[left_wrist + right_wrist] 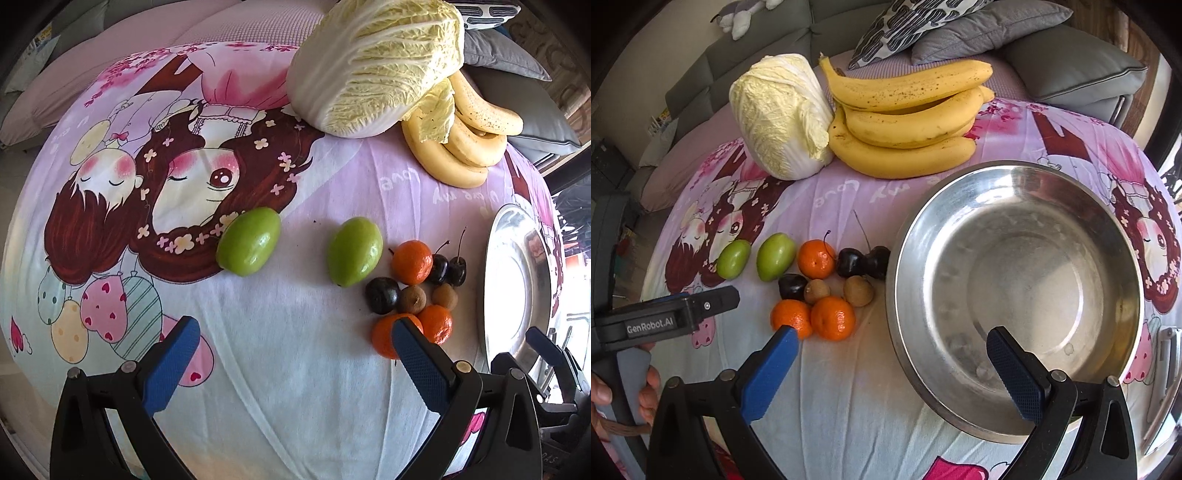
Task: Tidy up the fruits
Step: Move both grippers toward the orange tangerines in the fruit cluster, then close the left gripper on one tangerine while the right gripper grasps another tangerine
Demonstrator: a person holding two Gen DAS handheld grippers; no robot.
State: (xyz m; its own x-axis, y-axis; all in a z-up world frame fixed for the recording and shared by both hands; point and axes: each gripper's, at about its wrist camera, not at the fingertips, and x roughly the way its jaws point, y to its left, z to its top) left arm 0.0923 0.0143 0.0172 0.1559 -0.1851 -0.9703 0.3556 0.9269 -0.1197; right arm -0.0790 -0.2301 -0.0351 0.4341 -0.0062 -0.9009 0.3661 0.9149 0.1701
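- The steel bowl (pixel 1015 295) sat empty on the cartoon-print cloth (pixel 849 387) covering the counter, just beside the small fruit, probably put there to take them in.
- The little fruit lay bunched near its rim: three mandarins (pixel 833 317), dark cherries (pixel 851 262) and two brown kiwi-like fruits (pixel 857 290); two green fruits (pixel 247 242) lay apart to the side.
- Bananas (pixel 905 122) and a napa cabbage (pixel 779 114) rested at the far edge, touching.
- The left claw (pixel 291 354) hovered wide open with nothing in it, facing the green fruits.
- The right claw (pixel 894 365) gaped equally wide and empty, straddling the bowl's near rim.
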